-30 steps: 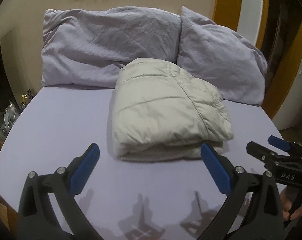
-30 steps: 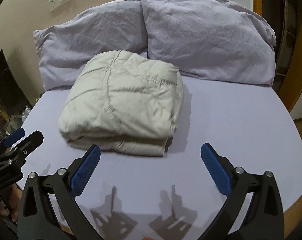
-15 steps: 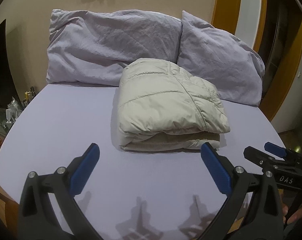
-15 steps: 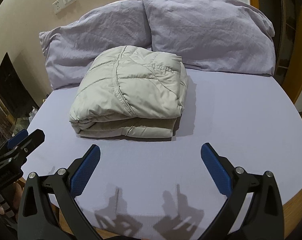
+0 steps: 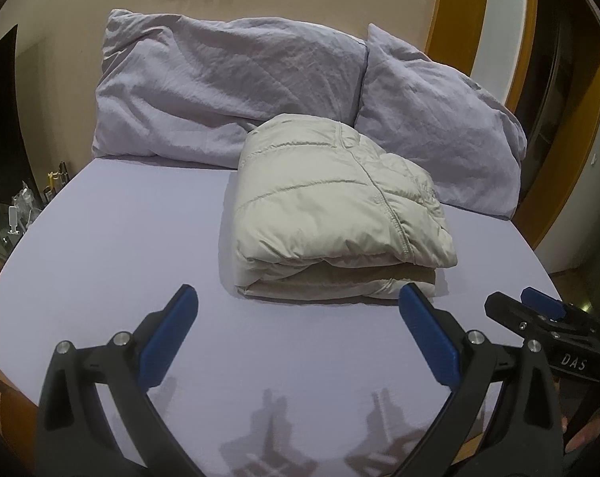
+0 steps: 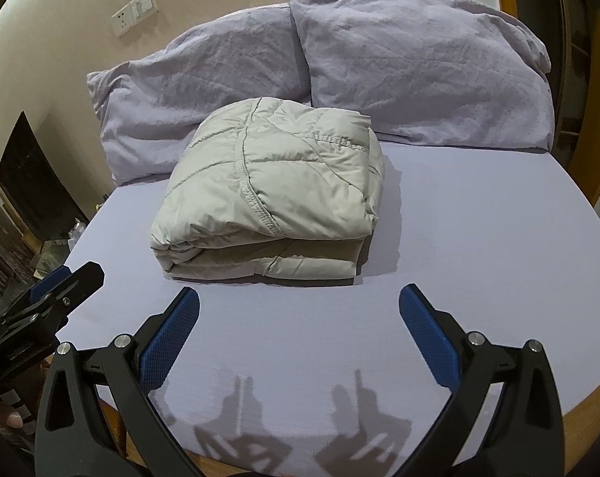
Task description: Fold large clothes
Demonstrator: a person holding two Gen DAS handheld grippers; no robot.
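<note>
**A:** Since the quilted puffer jacket (image 5: 331,206) already sits as a squat, layered bundle in the middle of the bed (image 5: 113,238), its far edge just against the two lilac pillows (image 5: 228,91), I'd judge the folding about finished. Where are the tools?

**B:** Both are clear of it, on the near side. The left gripper (image 5: 298,332) hovers over bare sheet with its blue pads (image 5: 169,334) spread wide and nothing between them. The right gripper (image 6: 299,328) does the same, pads (image 6: 429,334) wide apart and empty. In the left view the right tool's tips appear at the right edge, but from that angle I can't tell how wide they stand; the right wrist view settles it.

**A:** How would the bundle handle if it needed squaring up?

**B:** It looks light and soft. The shell seems smooth, likely slippery, and the filling is puffy, so I'd expect it to spring back and the top layer to slide off the lower ones. See how the upper fold bulges over the layers beneath along the near edge.

**A:** So where would you take hold?

**B:** I'd avoid the domed top, where the pads would pinch only one skin of fabric. The near edge is better, with each tool at one corner and the pads closing across all stacked layers. The stitched seam (image 6: 256,202) gives firmer purchase than the plain panels.
</note>
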